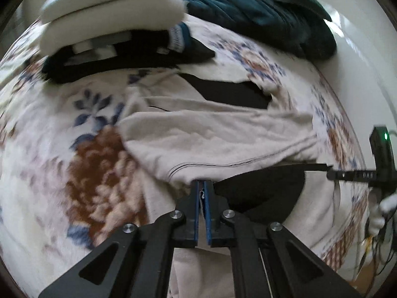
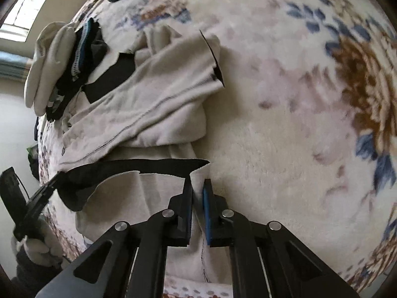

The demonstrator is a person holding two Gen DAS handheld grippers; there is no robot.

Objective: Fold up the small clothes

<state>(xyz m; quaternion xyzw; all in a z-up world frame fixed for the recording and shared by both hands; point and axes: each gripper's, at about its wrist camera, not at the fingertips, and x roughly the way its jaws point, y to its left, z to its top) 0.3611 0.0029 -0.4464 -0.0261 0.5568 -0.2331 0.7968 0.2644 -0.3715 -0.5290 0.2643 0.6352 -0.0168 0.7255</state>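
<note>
A beige garment with black trim (image 1: 218, 134) lies partly folded on the floral blanket (image 1: 62, 149). My left gripper (image 1: 204, 182) is shut on the garment's black-edged hem. My right gripper (image 2: 197, 182) is shut on the other corner of the same hem (image 2: 139, 166), which stretches between the two grippers. The garment's folded body shows in the right wrist view (image 2: 158, 87). The right gripper also shows at the right edge of the left wrist view (image 1: 330, 171), and the left one at the left of the right wrist view (image 2: 55, 177).
A stack of folded clothes, white on top of black (image 1: 111, 24), sits at the far edge of the blanket; it also shows in the right wrist view (image 2: 59, 67). A dark teal quilted item (image 1: 260, 12) lies behind. A window (image 2: 27, 7) is at upper left.
</note>
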